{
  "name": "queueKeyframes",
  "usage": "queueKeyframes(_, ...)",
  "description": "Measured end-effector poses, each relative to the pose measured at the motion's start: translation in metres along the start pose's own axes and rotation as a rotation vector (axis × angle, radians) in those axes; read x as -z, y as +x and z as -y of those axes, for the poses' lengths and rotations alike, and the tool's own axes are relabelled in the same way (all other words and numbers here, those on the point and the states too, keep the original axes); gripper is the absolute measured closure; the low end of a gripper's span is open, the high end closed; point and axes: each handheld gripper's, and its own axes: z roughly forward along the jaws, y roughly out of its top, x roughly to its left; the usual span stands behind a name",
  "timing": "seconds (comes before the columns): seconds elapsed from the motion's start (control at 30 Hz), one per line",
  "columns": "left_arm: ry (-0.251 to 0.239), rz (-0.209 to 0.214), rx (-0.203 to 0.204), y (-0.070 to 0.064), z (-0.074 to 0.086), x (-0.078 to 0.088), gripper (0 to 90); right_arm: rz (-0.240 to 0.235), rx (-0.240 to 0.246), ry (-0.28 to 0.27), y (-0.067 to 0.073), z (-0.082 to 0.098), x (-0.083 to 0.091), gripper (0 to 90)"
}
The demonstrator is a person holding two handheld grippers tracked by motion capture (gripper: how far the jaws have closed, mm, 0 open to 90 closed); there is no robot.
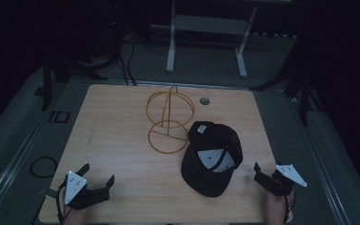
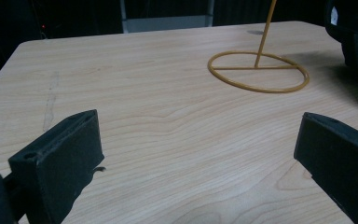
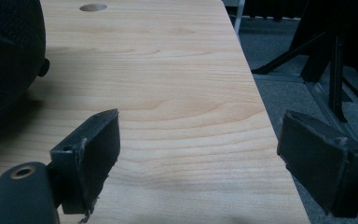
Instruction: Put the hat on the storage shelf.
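Observation:
A gold wire hat stand (image 1: pixel 169 121) stands near the middle of the wooden table (image 1: pixel 117 126), with a round head frame above a ring base (image 2: pixel 261 89). Just right of it a black cap (image 1: pixel 211 157) lies upside down, its pale inner label showing. My left gripper (image 1: pixel 98 172) rests at the table's front left corner, open, with bare wood between its jaws (image 2: pixel 199 130). My right gripper (image 1: pixel 268 172) sits at the front right edge, also open and holding nothing (image 3: pixel 200 140). In the right gripper view the cap (image 3: pixel 9 51) bulks at the left.
A round cable hole (image 1: pixel 205 101) is in the tabletop behind the cap. The table's right edge (image 3: pixel 270 140) runs between my right jaws, with grey floor beyond. White desk legs (image 1: pixel 171 47) stand at the back. A cable loop (image 1: pixel 42 166) lies on the floor at left.

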Motion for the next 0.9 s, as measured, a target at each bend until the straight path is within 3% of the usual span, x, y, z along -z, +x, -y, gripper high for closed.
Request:
queueKeyframes(0.13, 0.004, -0.003, -0.005, 0.0, 0.0, 0.0, 1.5, -0.002, 0.002, 0.001, 0.0, 0.0, 0.0, 13.0)
queueKeyframes(0.37, 0.002, -0.011, -0.014, 0.0, 0.0, 0.0, 1.5, -0.06, -0.003, 0.024, 0.002, -0.001, 0.002, 12.9)
queueKeyframes(0.57, 0.001, -0.01, -0.012, -0.001, 0.0, -0.001, 1.5, -0.119, -0.019, 0.037, 0.003, -0.016, 0.013, 12.7)
queueKeyframes(0.7, -0.001, -0.007, -0.012, 0.0, 0.0, 0.0, 1.5, -0.119, -0.009, 0.05, 0.005, -0.024, 0.017, 12.8)
queueKeyframes(0.8, -0.006, -0.005, -0.01, 0.0, 0.0, 0.001, 1.5, -0.154, -0.048, 0.05, 0.005, -0.035, 0.025, 13.0)
queueKeyframes(0.9, -0.006, -0.007, -0.011, 0.0, 0.0, 0.001, 1.5, -0.168, -0.027, 0.036, 0.009, -0.047, 0.034, 12.9)
